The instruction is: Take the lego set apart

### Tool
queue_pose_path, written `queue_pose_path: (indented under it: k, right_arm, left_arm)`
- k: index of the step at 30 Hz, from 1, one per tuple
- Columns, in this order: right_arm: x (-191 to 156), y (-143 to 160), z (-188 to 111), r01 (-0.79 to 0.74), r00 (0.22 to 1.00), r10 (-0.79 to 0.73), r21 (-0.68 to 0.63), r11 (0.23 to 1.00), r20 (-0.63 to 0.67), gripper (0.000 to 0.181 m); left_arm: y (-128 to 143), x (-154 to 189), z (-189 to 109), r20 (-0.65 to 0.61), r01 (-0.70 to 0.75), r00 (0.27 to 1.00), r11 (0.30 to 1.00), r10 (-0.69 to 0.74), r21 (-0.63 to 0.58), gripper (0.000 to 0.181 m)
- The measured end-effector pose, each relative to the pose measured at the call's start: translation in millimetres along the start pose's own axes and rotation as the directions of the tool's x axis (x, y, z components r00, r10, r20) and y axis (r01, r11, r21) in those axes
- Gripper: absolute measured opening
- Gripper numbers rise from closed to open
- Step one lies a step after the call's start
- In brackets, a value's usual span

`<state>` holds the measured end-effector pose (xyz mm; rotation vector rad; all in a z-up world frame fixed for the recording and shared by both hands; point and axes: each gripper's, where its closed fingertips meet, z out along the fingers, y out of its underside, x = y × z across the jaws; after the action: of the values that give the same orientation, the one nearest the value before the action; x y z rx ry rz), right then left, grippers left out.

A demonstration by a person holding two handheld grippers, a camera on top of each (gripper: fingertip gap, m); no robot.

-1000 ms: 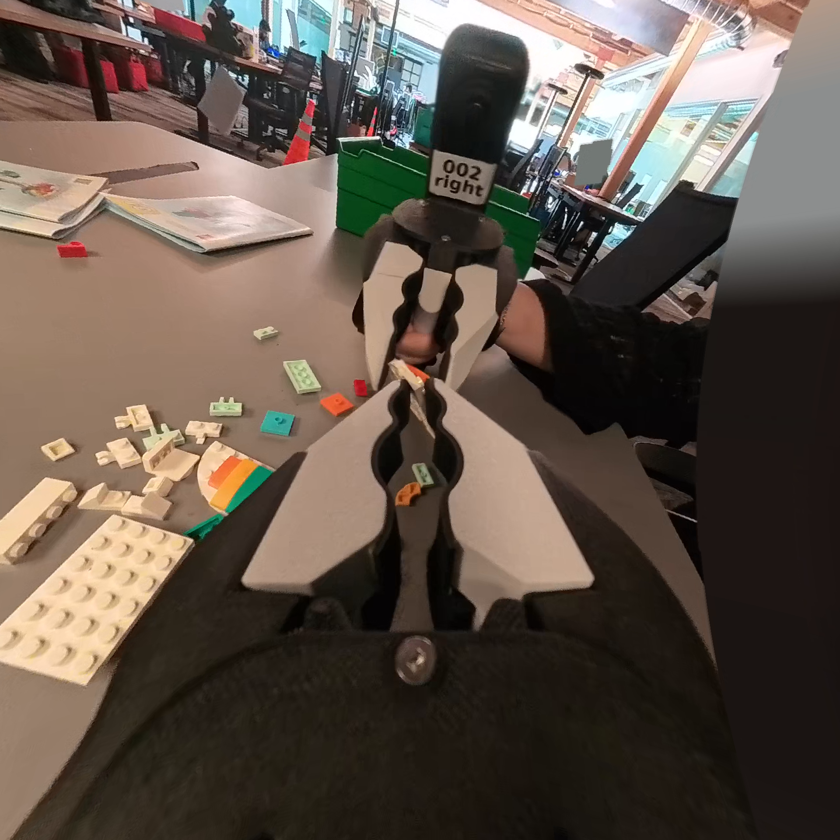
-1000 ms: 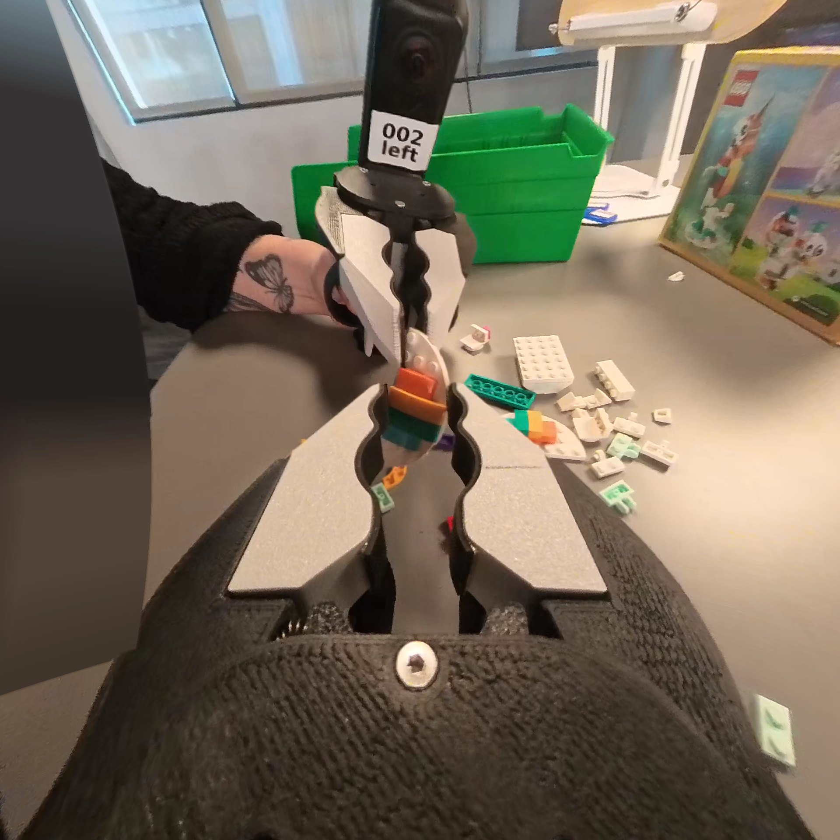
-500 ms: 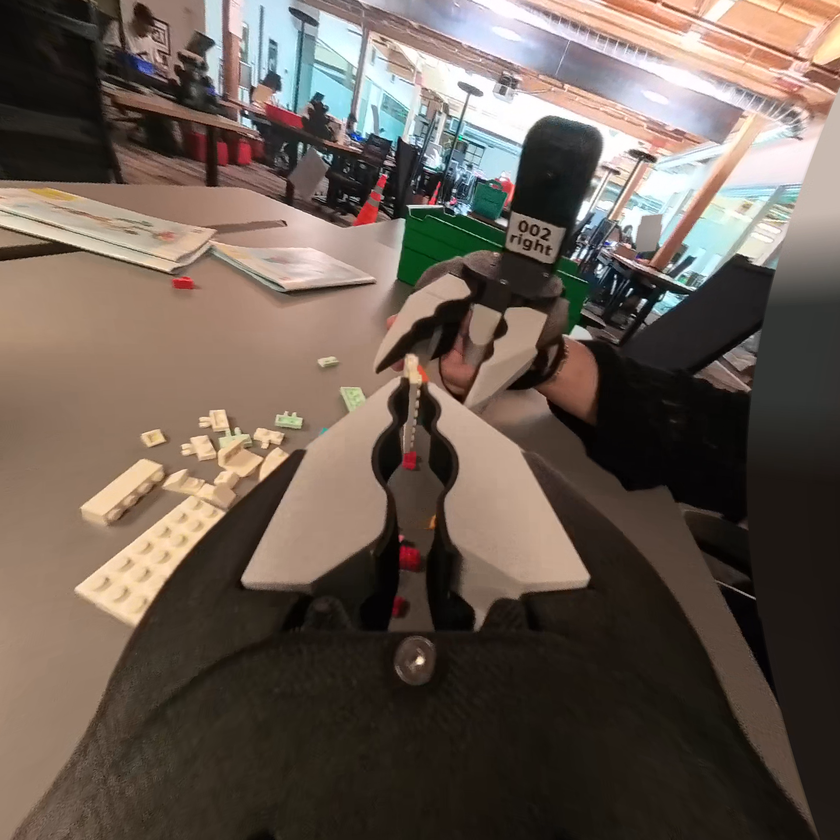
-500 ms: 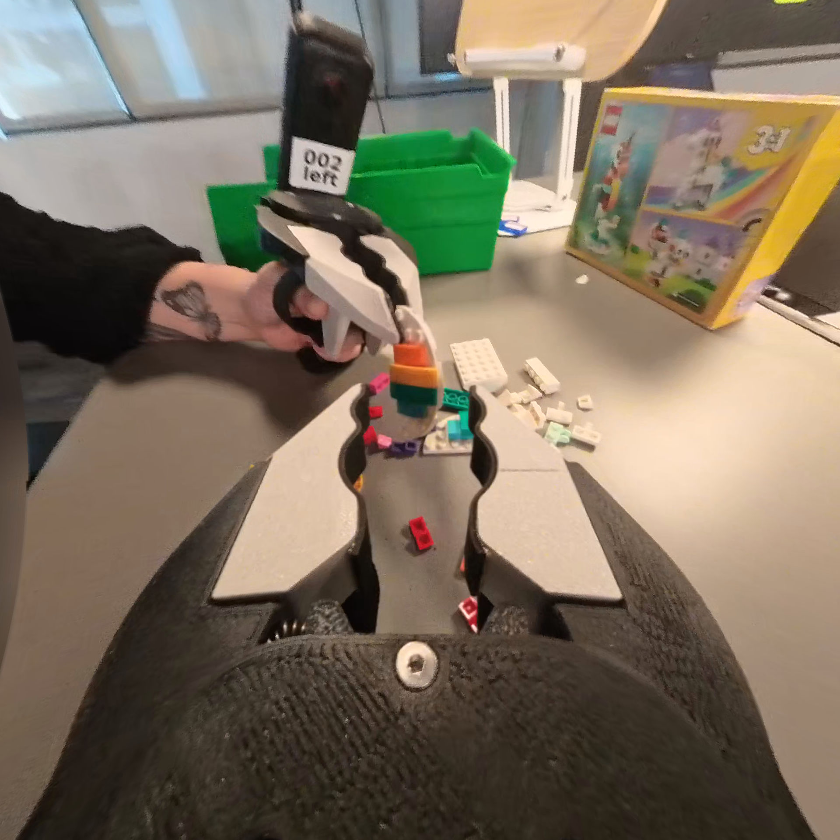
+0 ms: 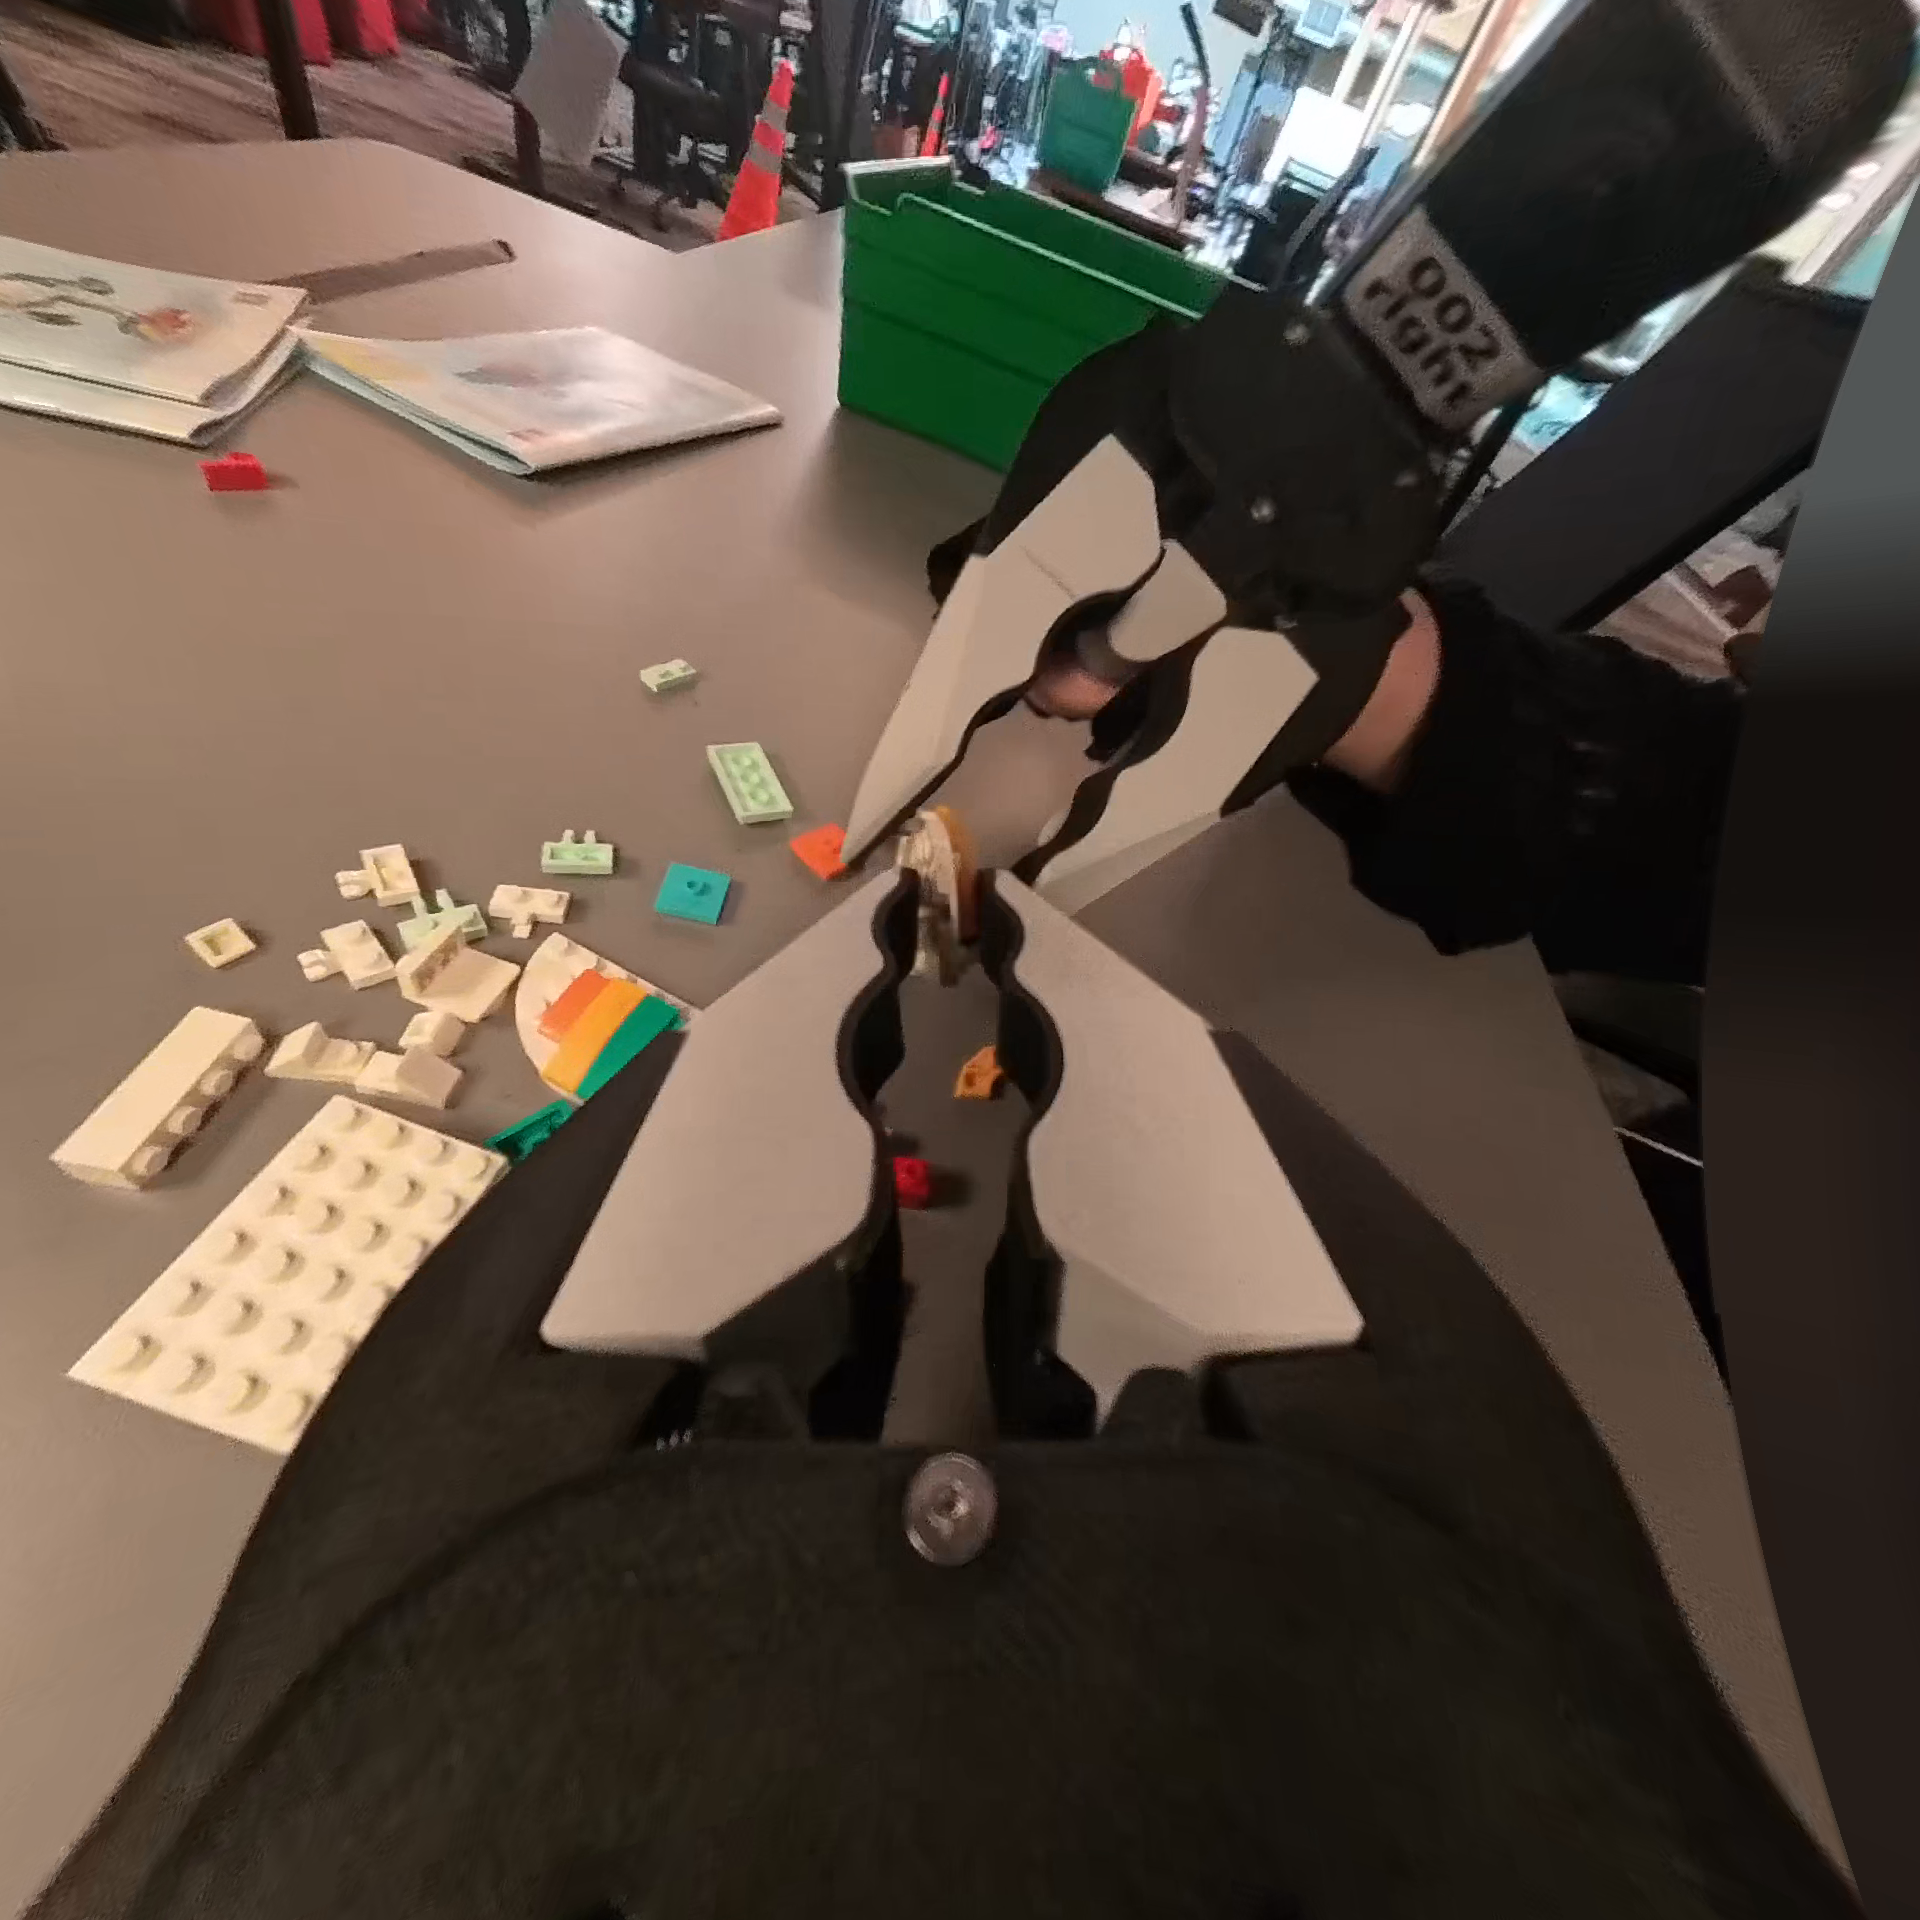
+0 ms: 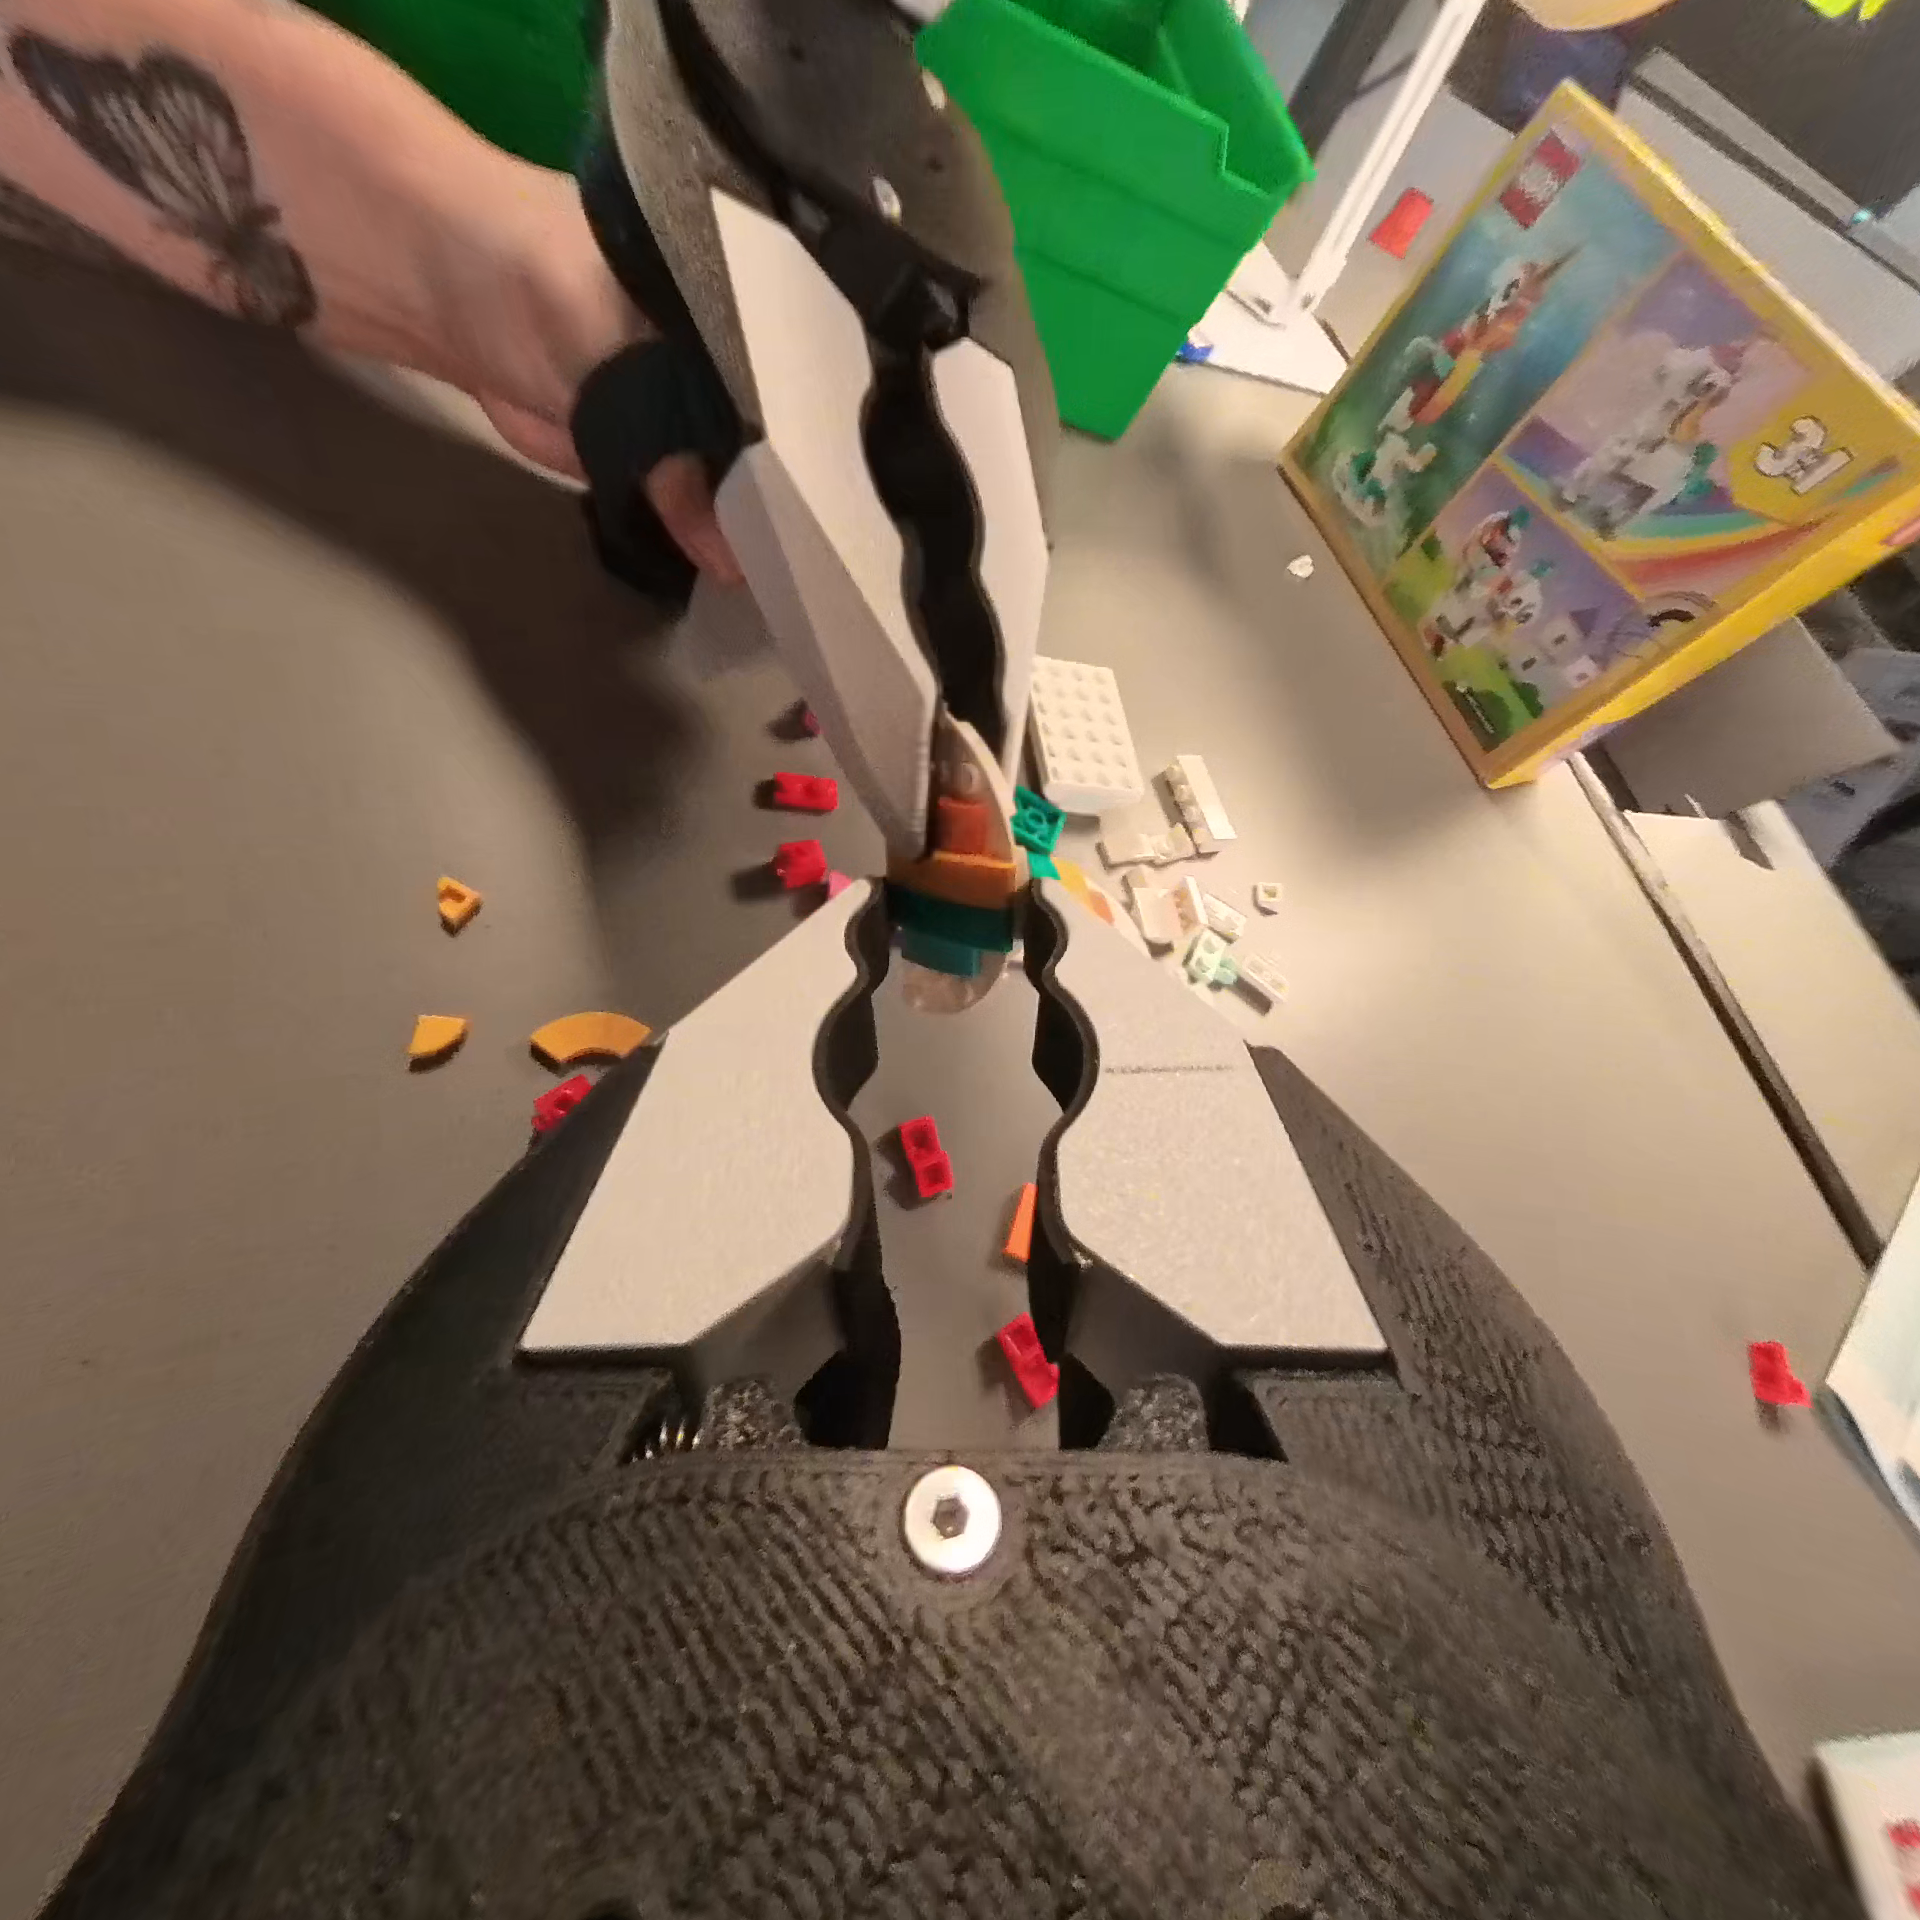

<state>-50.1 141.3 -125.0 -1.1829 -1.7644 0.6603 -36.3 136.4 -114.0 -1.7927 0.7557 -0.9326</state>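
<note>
A small lego piece, a white rounded plate with orange, green and teal bricks stacked on it, hangs above the grey table between both grippers. My left gripper is shut on the white plate's edge; it comes in from above in the right wrist view. My right gripper faces it, and its fingertips press on the two sides of the green and teal bricks. In the left wrist view the piece shows edge-on.
Loose lego lies below: a large white plate, a second rainbow piece, small white and mint parts, red bricks, orange arcs. A green bin, booklets and the set's box stand farther off. Less than 4 cm separates the two grippers' tips.
My right gripper has moved onto the piece and narrowed from open onto its coloured bricks. My left gripper has kept its hold. Both have come down closer to the table.
</note>
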Motion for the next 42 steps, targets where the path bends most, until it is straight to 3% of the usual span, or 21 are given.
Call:
queue_pose_path:
  k: [7, 14, 18, 27, 42]
  right_arm:
    - [11.6, -0.3, 12.8, 0.179, 0.959, -0.198, -0.107, 0.978, -0.201, 0.025]
    - [18.0, -4.8, 16.3, 0.190, 0.935, -0.208, -0.088, 0.978, -0.286, 0.025]
    - [22.4, -12.4, 11.3, 0.247, 0.901, -0.260, -0.082, 0.966, -0.348, 0.033]
    - [21.8, -13.0, 13.0, 0.290, 0.877, -0.305, -0.097, 0.952, -0.371, 0.028]
    - [23.1, -12.5, 16.1, 0.231, 0.890, -0.256, -0.112, 0.967, -0.377, 0.023]
  left_arm:
    - [3.0, -15.3, -1.4, 0.104, 0.008, 0.995, 1.000, -0.006, -0.024, 0.009]
    - [-1.6, -20.5, -5.9, 0.126, 0.021, 0.992, 1.000, -0.023, 0.014, 0.008]
    - [-10.8, -31.2, -14.6, 0.153, 0.070, 0.985, 0.992, -0.085, 0.101, 0.008]
    - [-10.5, -23.3, -13.0, 0.046, 0.177, 0.982, 0.977, -0.184, 0.118, 0.009]
    - [-5.6, -34.9, -14.3, 0.097, 0.249, 0.961, 0.962, -0.260, 0.114, 0.008]
